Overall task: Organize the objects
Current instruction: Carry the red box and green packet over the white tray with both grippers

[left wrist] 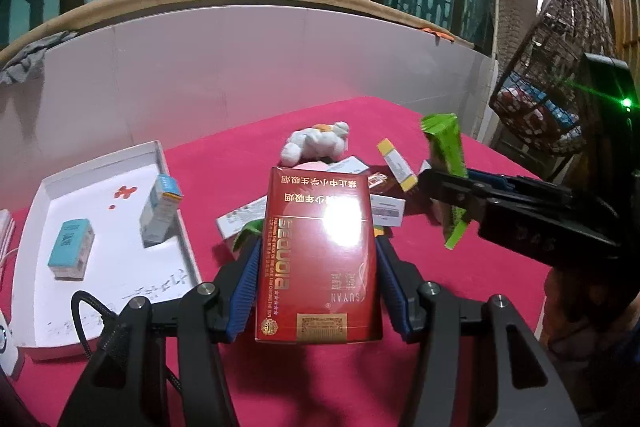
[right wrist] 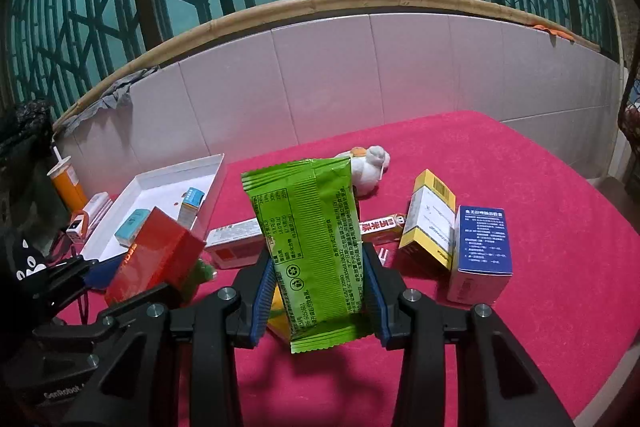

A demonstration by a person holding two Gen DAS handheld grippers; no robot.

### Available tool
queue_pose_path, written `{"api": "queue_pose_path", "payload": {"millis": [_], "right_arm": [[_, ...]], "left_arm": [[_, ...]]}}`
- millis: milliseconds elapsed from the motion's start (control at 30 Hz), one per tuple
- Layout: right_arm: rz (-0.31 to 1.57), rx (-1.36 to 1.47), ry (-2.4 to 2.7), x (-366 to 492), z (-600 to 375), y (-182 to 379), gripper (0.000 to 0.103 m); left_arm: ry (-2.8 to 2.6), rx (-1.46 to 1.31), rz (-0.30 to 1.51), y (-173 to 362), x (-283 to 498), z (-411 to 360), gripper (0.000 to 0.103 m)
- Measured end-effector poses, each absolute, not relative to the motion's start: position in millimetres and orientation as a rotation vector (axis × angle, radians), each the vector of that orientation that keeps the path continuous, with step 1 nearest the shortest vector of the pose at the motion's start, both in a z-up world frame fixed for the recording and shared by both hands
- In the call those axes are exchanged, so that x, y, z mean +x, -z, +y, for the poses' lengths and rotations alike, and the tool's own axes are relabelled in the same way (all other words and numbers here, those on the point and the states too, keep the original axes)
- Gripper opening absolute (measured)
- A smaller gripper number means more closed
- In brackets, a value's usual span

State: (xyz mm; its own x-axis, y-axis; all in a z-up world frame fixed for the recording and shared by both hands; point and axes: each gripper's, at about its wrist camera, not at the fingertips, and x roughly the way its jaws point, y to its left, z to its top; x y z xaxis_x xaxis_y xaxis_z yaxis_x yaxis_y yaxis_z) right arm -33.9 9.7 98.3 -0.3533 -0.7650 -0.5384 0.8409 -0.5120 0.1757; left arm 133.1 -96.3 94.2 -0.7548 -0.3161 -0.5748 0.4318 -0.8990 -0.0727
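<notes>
The left hand-held gripper [left wrist: 316, 267] pinches a red box [left wrist: 318, 259] between its blue pads, one pad on each long side. The box is up in the air, off the red surface [left wrist: 460, 267]. Its long side runs straight out along the fingers, away from the camera.

The right hand-held gripper [right wrist: 320, 291] pinches a green snack pack [right wrist: 312, 239] the same way, pads on both side edges. The pack stands tall, its long side pointing up and away, and it hangs above the surface too.

The big thing for the next move, I think, is the white tray [left wrist: 38, 211]. It sits to the left of both grippers, at the left edge of the surface, w/ two small blue boxes in it: one lying flat [left wrist: 71, 249], one leaning on the tray's right wall [left wrist: 160, 213]. In the left wrist view the tray is just beside the red box, to its left. In the right wrist view the tray [right wrist: 218, 183] is farther off, past the red box [right wrist: 156, 255] and the left gripper. So the left hand is nearer (it likely goes first, and the right one waits or it bumps).

The bare tray floor near its front looks like the best spot.

Other boxes stay on the surface near the middle, e.g. a yellow box [right wrist: 430, 219], a blue-and-white box [right wrist: 482, 251], plus a white plush toy [right wrist: 370, 169].
</notes>
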Motion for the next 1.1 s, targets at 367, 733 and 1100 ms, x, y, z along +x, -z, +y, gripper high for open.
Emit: {"api": "queue_pose_path", "payload": {"millis": [367, 733, 1100], "right_arm": [[0.178, 0.688, 1.963, -20.7, 1.4, -105.5, 0.044], [0.200, 0.685, 1.931, -5.9, -9.8, -109.1, 0.044], [0.233, 0.675, 1.884, 14.0, -28.8, -108.9, 0.044]], "left_arm": [[2.540, 0.744, 0.321, -100.3, 156.0, -113.2, 0.054], [2.489, 0.706, 0.353, -102.8, 171.0, -124.8, 0.055], [2.404, 0.661, 0.368, -103.4, 192.4, -142.2, 0.055]]}}
